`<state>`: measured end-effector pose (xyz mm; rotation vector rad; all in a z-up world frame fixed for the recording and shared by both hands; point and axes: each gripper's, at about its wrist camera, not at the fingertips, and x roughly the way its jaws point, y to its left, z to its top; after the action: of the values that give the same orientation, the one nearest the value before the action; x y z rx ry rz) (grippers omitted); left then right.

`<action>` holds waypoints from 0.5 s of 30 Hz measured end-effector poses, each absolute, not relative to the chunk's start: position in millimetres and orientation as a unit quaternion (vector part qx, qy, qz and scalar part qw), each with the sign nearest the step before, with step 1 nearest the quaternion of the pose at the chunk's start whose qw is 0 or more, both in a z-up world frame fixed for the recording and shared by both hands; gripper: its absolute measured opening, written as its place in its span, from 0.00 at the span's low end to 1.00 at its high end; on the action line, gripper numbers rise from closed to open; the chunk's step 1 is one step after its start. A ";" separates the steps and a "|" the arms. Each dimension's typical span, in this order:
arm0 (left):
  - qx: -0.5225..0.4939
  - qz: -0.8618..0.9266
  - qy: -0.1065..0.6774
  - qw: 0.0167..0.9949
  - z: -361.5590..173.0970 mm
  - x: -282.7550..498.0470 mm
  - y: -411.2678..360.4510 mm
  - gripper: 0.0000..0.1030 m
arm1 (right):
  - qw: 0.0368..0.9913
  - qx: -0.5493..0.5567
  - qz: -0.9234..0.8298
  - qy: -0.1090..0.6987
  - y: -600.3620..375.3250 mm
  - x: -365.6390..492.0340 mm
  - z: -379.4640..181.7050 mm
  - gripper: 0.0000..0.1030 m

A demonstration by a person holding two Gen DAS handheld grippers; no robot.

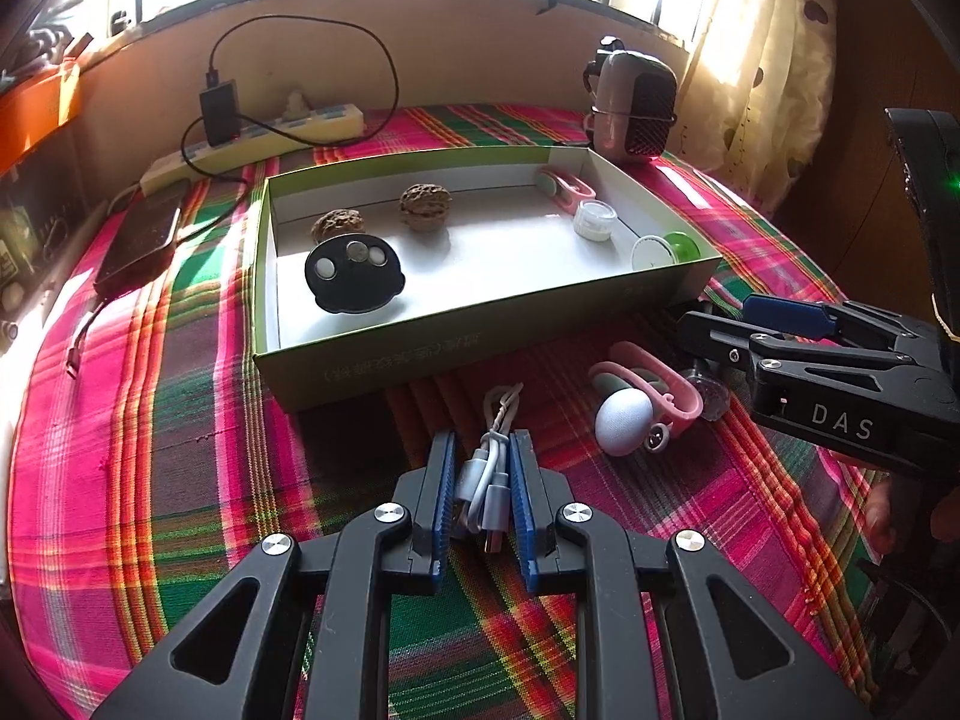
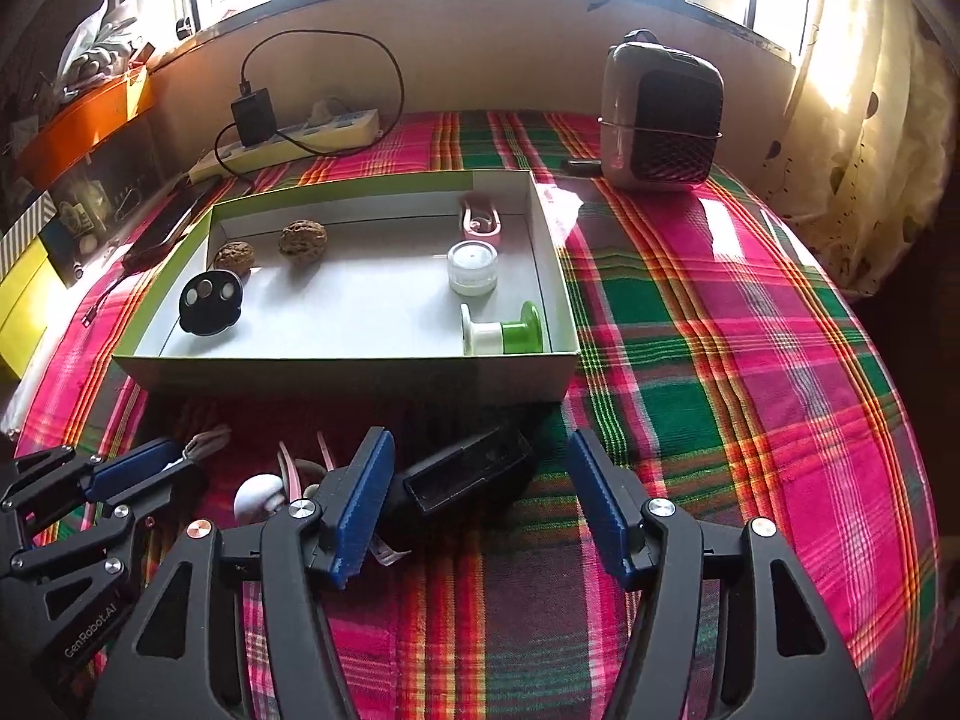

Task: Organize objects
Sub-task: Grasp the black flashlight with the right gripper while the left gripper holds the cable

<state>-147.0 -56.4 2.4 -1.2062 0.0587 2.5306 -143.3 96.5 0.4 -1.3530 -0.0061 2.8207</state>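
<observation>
Nearest the left wrist cam, the left gripper point(image 1: 480, 480) was closed on a bundled white USB cable point(image 1: 489, 468), pads pinching the coil from both sides, just off the near wall of the open cardboard box point(image 1: 480, 348), over the plaid cloth point(image 1: 180, 480). Cable looked light & floppy; loose loops could sag or slip, so mid-bundle was prob. the right place to hold it.

The right gripper point(image 2: 480, 498) stood wide open w/ nothing clamped. A small black rectangular box point(image 2: 468, 468) lay between its jaws, closer to the left pad; can't tell if that pad touched it. It looked rigid, light, flat-sided: a grip across the short faces should hold OK.

Still on the cloth near the box's front wall: a pink clip-like item point(image 1: 654, 384) and a pale egg-shaped thing point(image 1: 621, 420), touching each other. The egg shape looked smooth & rounded, likely to roll or squirt out of the pads.

Already in the box: 2 walnuts point(image 1: 423, 207) by the far wall, black round disc point(image 1: 354, 276) at the left end, white jar point(image 2: 473, 267), green/white spool point(image 2: 504, 330) in the right front corner, another pink clip point(image 2: 480, 219) at the far right corner.
</observation>
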 end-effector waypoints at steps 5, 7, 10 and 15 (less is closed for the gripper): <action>-0.424 0.890 0.021 0.167 2.5 -146.7 -56.3 0.16 | 0.007 -0.438 0.899 -0.005 104.2 -137.9 -1.6 0.59; -0.424 0.890 0.021 0.168 2.5 -146.6 -56.3 0.16 | 0.012 -0.437 0.899 -0.008 108.4 -134.7 -1.7 0.59; -0.424 0.890 0.022 0.167 2.6 -146.5 -55.8 0.16 | 0.018 -0.438 0.899 -0.010 115.1 -130.4 -1.8 0.59; -0.424 0.890 0.021 0.166 2.8 -146.5 -56.1 0.16 | 0.020 -0.438 0.899 -0.008 123.3 -126.6 -3.0 0.59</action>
<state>-146.5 -56.1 2.8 -1.2078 0.0605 2.5350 -126.6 123.3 -3.0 -1.3587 -0.0241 2.7876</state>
